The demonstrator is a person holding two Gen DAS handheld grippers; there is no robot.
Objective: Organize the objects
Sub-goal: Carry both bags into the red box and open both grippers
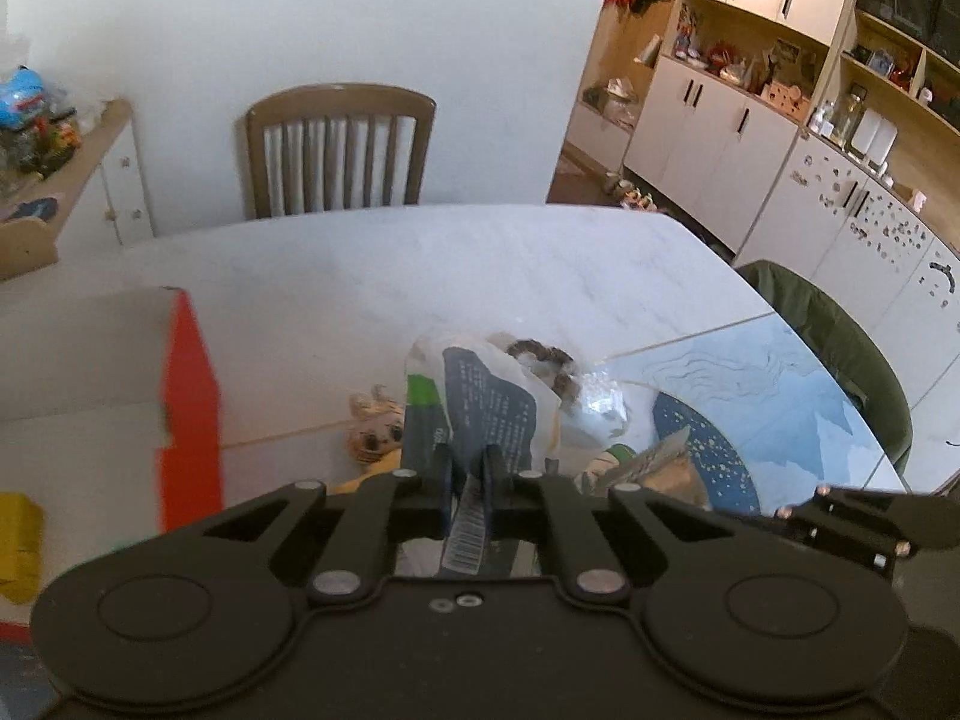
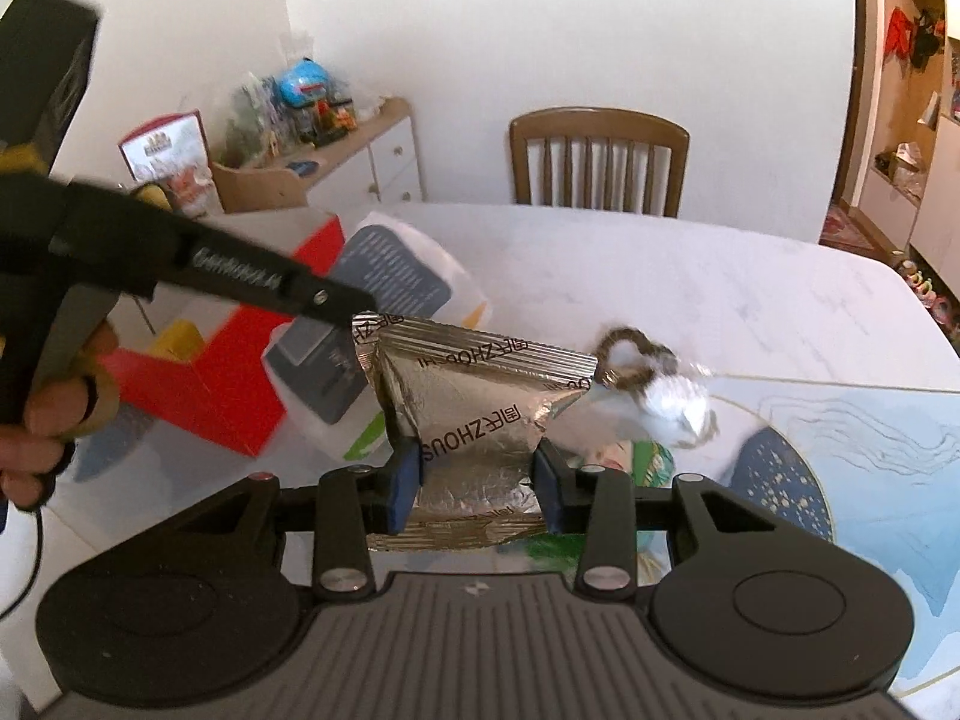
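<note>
White marble tabletop (image 1: 420, 276) fills the middle of both views, with a wooden slat-back chair (image 1: 339, 147) against the wall behind it and white cupboards with open shelves (image 1: 750, 120) at the upper right of the left wrist view.

Low in the centre of that view, the left gripper (image 1: 467, 468) has its fingers drawn close together, clamped on the lower edge of a white packet with a dark blue printed panel (image 1: 480, 408); a green stripe runs along the packet's left side and a barcode shows between the fingers. The packet stands up above the table, just in front of a small cartoon-faced toy (image 1: 375, 435) and a brown fuzzy ring (image 1: 549, 360) lying beyond it. An open red-and-white cardboard box (image 1: 186, 396) sits at the left of the frame, with something yellow (image 1: 18, 546) beside it at the lower left.

In the right wrist view, the right gripper (image 2: 477, 477) is held about halfway open, its blue pads pressed on both sides of a crinkled silver foil pouch (image 2: 468, 396) with dark lettering and crimped seams. The pouch is raised above the table at frame centre, its upper corner pointing right toward the blurred brown ring. At the left of that view a hand (image 2: 42, 420) grips the left tool's handle, and the white packet hangs in front of the red box.

A blue patterned mat (image 2: 840, 468) covers the table's lower right.
</note>
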